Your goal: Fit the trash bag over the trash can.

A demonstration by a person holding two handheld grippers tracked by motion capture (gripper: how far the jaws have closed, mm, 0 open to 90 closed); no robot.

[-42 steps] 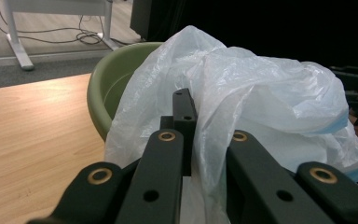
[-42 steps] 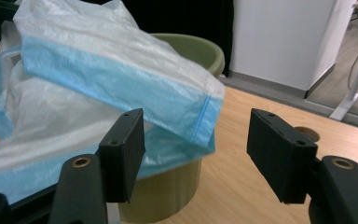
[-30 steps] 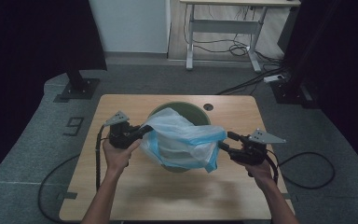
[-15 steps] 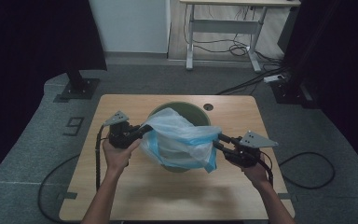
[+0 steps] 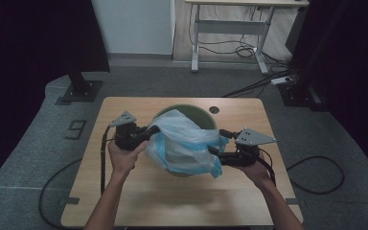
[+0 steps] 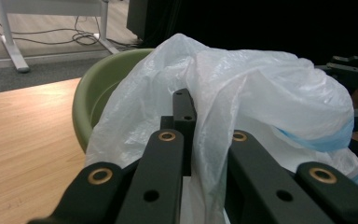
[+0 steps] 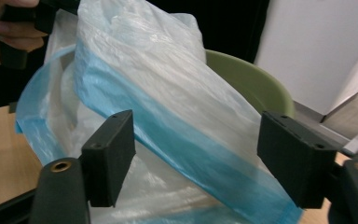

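Right gripper [image 5: 216, 142] has just opened and edged inward along the bag.
Its jaws straddle the plastic bag [image 5: 184, 143] without pressing; left gripper [image 5: 152, 131] stays clamped on the bag over the green bowl [image 5: 206, 116].

The wooden table [image 5: 124, 191] sits on grey carpet [image 5: 38, 158], a small round hole [image 5: 214, 109] near its far edge. Beyond it a white-legged desk [image 5: 196, 43] stands over tangled cables [image 5: 230, 48]. A power strip [image 5: 281, 80] lies at right, dark curtains [image 5: 28, 38] at left.
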